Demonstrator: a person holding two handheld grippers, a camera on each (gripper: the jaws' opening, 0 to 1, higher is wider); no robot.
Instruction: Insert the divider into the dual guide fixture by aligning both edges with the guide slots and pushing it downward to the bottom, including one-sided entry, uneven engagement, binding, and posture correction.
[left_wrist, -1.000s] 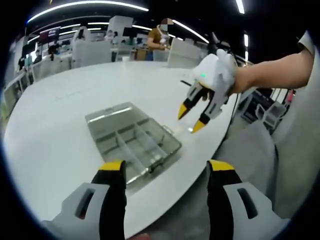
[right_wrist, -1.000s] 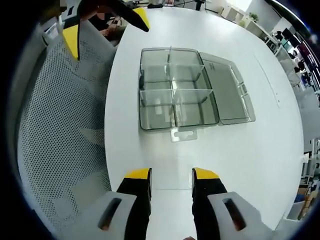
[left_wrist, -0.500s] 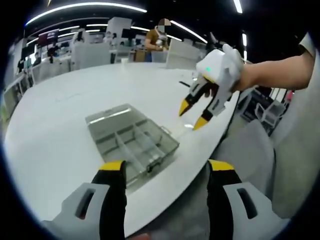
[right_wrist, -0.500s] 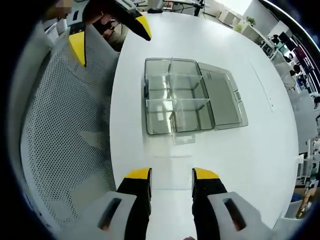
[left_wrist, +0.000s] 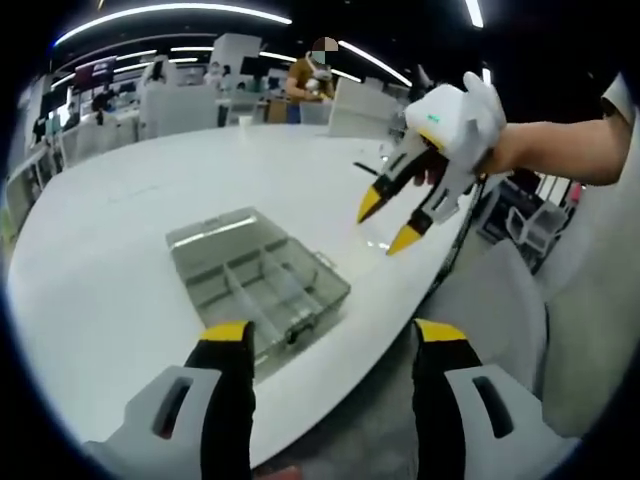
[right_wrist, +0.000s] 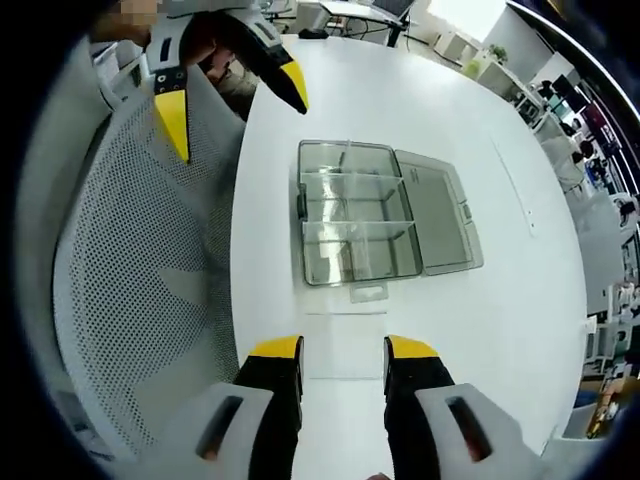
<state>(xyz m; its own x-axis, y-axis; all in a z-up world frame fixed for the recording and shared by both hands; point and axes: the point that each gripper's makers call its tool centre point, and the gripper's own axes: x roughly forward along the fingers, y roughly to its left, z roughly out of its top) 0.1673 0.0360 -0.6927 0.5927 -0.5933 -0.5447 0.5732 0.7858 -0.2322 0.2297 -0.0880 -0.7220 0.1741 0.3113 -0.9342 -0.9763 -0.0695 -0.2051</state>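
Left gripper view: the left claw (left_wrist: 330, 340) hangs over the near edge of the round white counter (left_wrist: 120, 200), its yellow-tipped jaws spread wide with nothing between them. The clear plastic box (left_wrist: 255, 285) with its divider walls sits on the counter at about 11 o'clock from the claw, lid laid open flat beside it. At 2 o'clock the right claw (left_wrist: 390, 222) hovers in the air above the counter edge, held by a hand (left_wrist: 500, 150), jaws parted and empty. A person (left_wrist: 310, 75) stands far off at 12 o'clock.

Right gripper view: the right claw (right_wrist: 342, 350) points down at the counter (right_wrist: 400, 120), jaws a little apart, nothing gripped. The box (right_wrist: 360, 225) lies at 12 o'clock, clear of the jaws, dividers crossing inside it, lid (right_wrist: 435, 215) open toward 1 o'clock. A mesh chair (right_wrist: 140, 270) sits at 9 o'clock, and the left claw (right_wrist: 232, 100) shows at 11 o'clock, jaws splayed open
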